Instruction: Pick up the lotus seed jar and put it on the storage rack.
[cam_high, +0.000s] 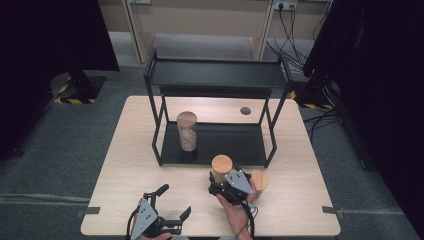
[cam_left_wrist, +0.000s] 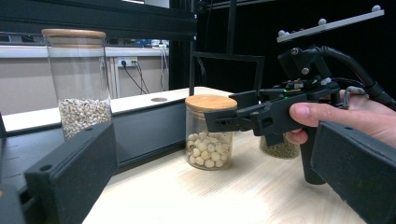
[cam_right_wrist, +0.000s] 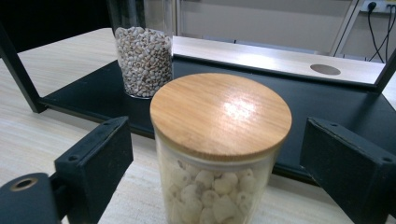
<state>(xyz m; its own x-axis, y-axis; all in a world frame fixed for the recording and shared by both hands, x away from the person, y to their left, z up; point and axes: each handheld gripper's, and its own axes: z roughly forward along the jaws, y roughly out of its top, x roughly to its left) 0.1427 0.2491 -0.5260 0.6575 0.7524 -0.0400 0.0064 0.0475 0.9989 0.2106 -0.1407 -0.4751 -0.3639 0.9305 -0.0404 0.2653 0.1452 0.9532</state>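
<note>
On the pale wooden table (cam_high: 130, 165), the right gripper (cam_high: 223, 186) sits with its two black jaws spread wide on either side of a short glass jar with a round bamboo lid and pale, chunky seeds inside (cam_high: 222, 168), and the right gripper view shows a clear gap between each jaw and the glass, so the jar (cam_right_wrist: 219, 154) stands between them without being pinched. This jar rests upright on the table just in front of the lower shelf of a black metal two-tier rack (cam_high: 216, 75), near the shelf's front edge but not on it. In the left gripper view the same jar (cam_left_wrist: 209, 132) appears with the right gripper (cam_left_wrist: 224, 116) reaching in from the side, a hand (cam_left_wrist: 345, 119) wrapped around its grip. Just to the right of that jar, partly behind the gripper, stands a second short glass jar with a bamboo lid (cam_high: 260, 181) (its contents look like small green beans in the left gripper view (cam_left_wrist: 279, 148)). On the rack's lower shelf, toward its left end, a tall glass jar with a bamboo lid, about half full of small beige grains (cam_high: 187, 131), stands upright. The left gripper (cam_high: 170, 205) is low at the near-left of the table, well apart from all the jars, its jaws spread and holding nothing.
</note>
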